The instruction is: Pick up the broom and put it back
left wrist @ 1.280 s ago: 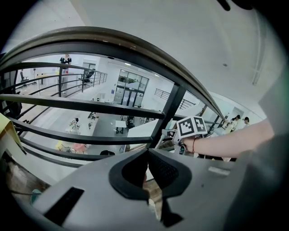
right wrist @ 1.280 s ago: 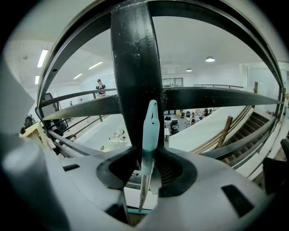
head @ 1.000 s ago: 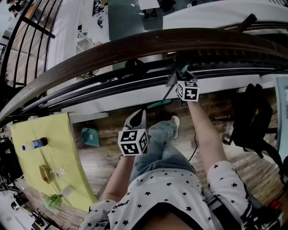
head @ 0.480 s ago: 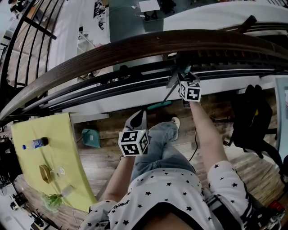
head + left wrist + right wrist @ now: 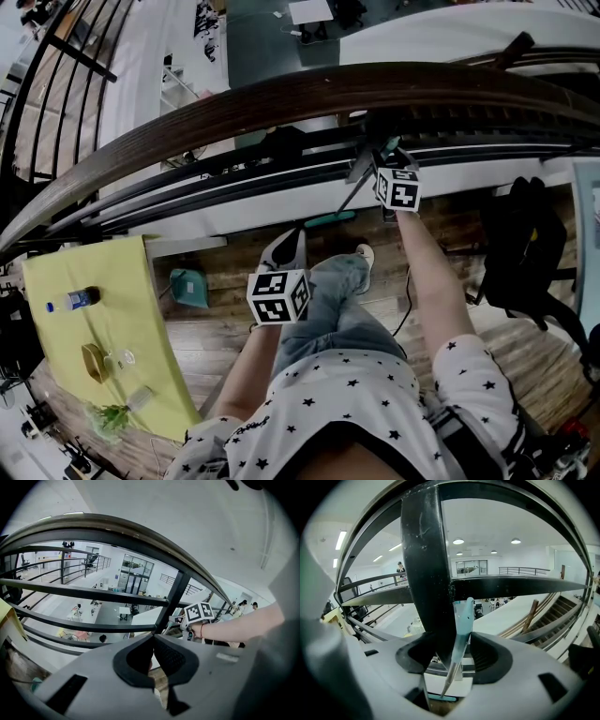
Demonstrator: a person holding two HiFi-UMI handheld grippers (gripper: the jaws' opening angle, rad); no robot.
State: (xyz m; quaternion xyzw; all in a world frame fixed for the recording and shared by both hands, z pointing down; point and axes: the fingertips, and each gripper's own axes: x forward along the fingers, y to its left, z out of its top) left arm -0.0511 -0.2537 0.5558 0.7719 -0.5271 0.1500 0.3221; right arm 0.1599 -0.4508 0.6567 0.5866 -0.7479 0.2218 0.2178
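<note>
Release looks like the step in hand: the broom stands propped against a black railing post. Its teal broom head is down on the wooden floor at the foot of the railing, so the putting back seems all but done. To finish well, the right gripper should back straight out along its own line. Both pads need to keep clear of the handle so that nothing nudges it sideways off the post. A thin shaft leaning on a narrow post would likely slide at a light brush. A short wait to see that it rests steady before pulling away would be wise.

The right gripper's fingers have just been opening and stand wide apart. The teal top of the handle rises between them, and as far as the right gripper view shows, neither pad presses on it. The left gripper hangs low in front of the person's leg, its fingers closed together on nothing.
</note>
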